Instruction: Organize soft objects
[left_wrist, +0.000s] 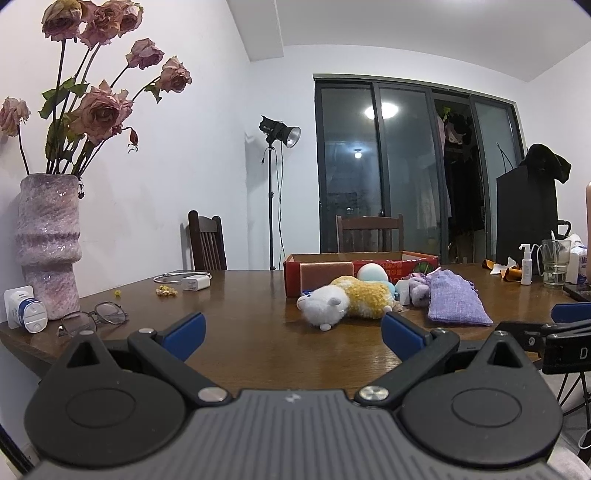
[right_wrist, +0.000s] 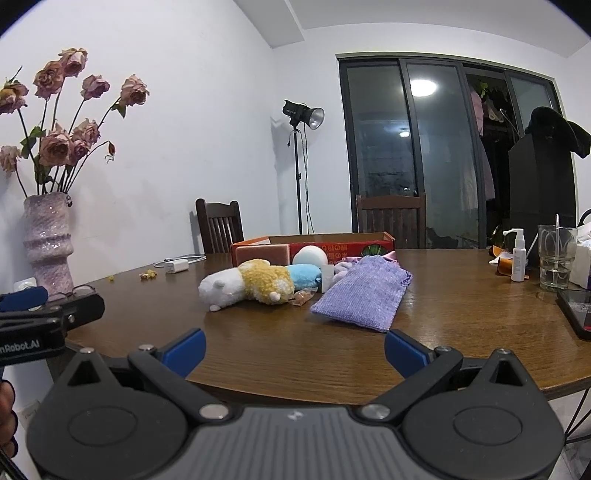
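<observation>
Evidently, both grippers hung low over the near edge of the glossy wooden table (right_wrist: 461, 317), jaws spread wide and holding nothing. Beyond the left gripper (left_wrist: 293, 334) a fluffy white-and-yellow plush sheep (left_wrist: 341, 302) lay on its side, touching a pale blue plush (right_wrist: 304, 276). A coarse-woven lilac pouch (right_wrist: 364, 295) lay flat just beside them, ahead of the right gripper (right_wrist: 294, 350). Behind stood a shallow red cardboard box (left_wrist: 395, 263) with an orange sponge block (left_wrist: 325, 272) and a white ball (right_wrist: 309, 255) against its front wall. Lettering on the left gripper's side read "nRobot.AI"; the box's print was unreadable. A rough, speckled lavender vase (left_wrist: 48, 243) held dried roses.
</observation>
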